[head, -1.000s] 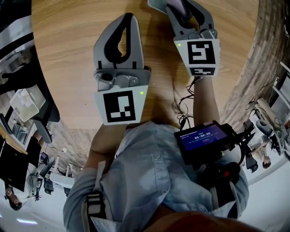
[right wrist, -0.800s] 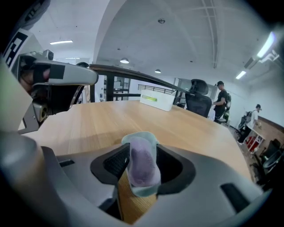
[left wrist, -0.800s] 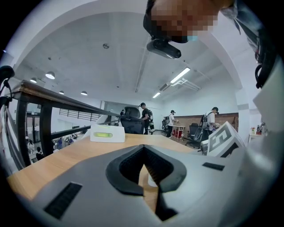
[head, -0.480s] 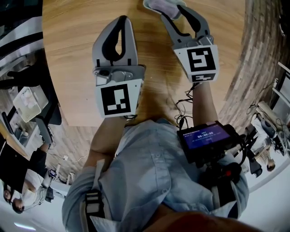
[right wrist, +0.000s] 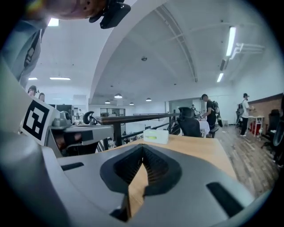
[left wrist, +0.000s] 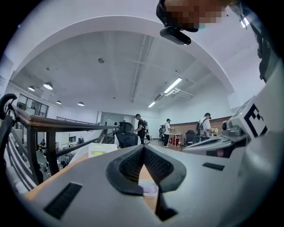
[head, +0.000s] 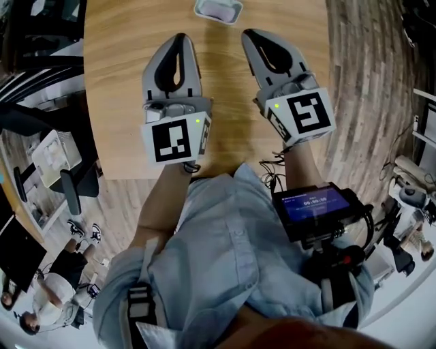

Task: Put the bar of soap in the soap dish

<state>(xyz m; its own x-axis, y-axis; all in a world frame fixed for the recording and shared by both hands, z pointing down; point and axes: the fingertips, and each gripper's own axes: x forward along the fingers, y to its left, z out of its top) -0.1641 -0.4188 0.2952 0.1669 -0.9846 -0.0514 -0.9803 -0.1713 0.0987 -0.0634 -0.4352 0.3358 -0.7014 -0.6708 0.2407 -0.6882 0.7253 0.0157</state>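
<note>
Left hand-held gripper [head: 178, 36]: jaws together, ribbed pads meeting at the tips in its own view [left wrist: 143, 149], nothing between them. It is held over the wooden counter [head: 116, 82] with the tips pointing toward the far edge.

Right hand-held gripper [head: 247, 33]: jaws closing, tips touching in its own view [right wrist: 143, 149], nothing gripped; only bare counter [right wrist: 199, 153] shows through the gap below the pads. It is angled slightly inward and lies just beside the left one, not touching it.

Bar of soap [head: 218, 7]: pale lavender, lying inside the soap dish [head: 238, 13]. The dish sits on the counter at the far edge of the head view, beyond both sets of tips and roughly between them, apart from each. In the left gripper view the dish [left wrist: 149, 192] shows through the gap under the closed pads, with the lavender bar [left wrist: 147, 185] in it.

Marker cubes: left [head: 176, 140], right [head: 306, 112], each with a small green light on.

Other items: a white box with a green patch [right wrist: 155, 136] stands on the counter farther off, also seen in the left gripper view [left wrist: 102, 150]. A dark railing [right wrist: 133, 119] runs behind the counter. The plank floor [head: 368, 82] shows to the right of the counter. A screen unit [head: 317, 208] is at the person's waist. Several people [left wrist: 139, 128] stand in the background.
</note>
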